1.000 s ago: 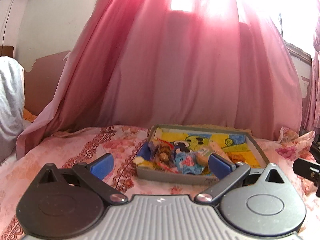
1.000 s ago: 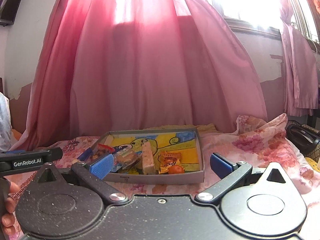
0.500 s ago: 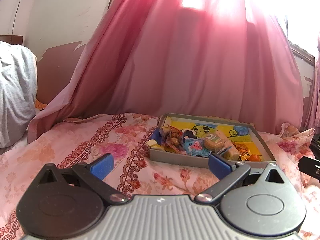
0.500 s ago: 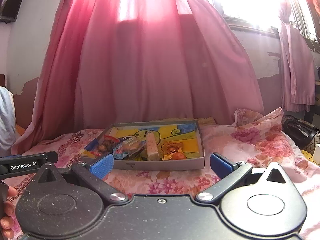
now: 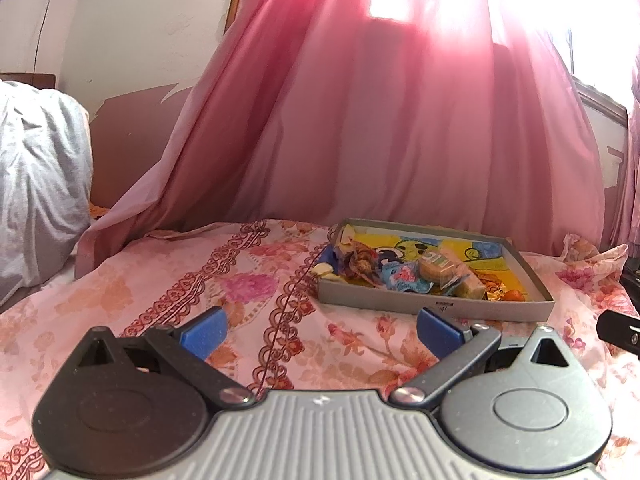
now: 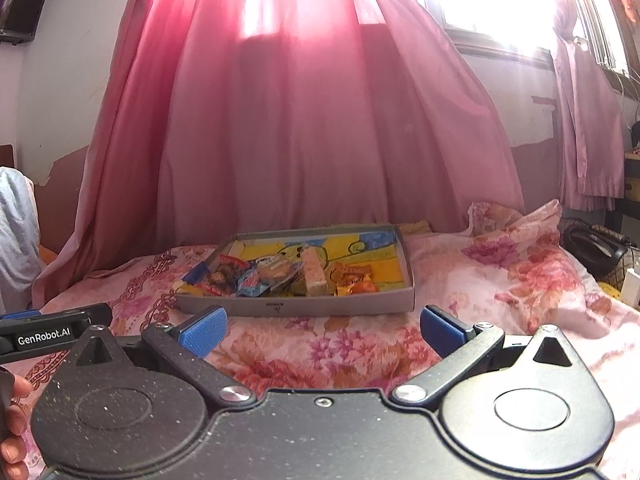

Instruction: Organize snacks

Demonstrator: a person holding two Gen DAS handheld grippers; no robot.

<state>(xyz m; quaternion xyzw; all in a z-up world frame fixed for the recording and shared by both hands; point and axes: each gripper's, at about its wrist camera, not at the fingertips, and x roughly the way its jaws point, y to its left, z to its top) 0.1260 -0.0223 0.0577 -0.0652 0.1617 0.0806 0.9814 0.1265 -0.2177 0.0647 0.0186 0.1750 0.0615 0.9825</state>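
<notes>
Left tool (image 5: 320, 330): blue pads spread wide apart, nothing between them; it hangs above the flowered bedspread (image 5: 180, 288), touching nothing that can be seen.
Right tool (image 6: 322, 330): spread just as wide, with nothing gripped; only the bedspread shows in the gap between its pads.
Tray (image 6: 296, 305): a shallow grey cardboard tray with a bright yellow and blue cartoon lining, lying flat on the bed, ahead of both tools and apart from them. In the left wrist view it sits ahead and to the right; in the right wrist view it is nearly straight ahead.
Snacks (image 6: 260, 276): small packets crowded into the near half of the tray, some overlapping; the far half shows bare lining.
Beige bar (image 6: 314, 274): lies lengthwise among the packets, near the tray's middle.
Orange wrappers (image 6: 352, 278): just right of the bar, by the near wall.
Blue packet (image 5: 402, 278): in the left part of the heap, beside a crumpled brownish wrapper.
Hand (image 6: 14, 412): fingers at the left edge of the right wrist view, under the left tool's black side bar.
Curtain (image 5: 400, 120): pink, hanging behind the bed, sunlit from the window.
</notes>
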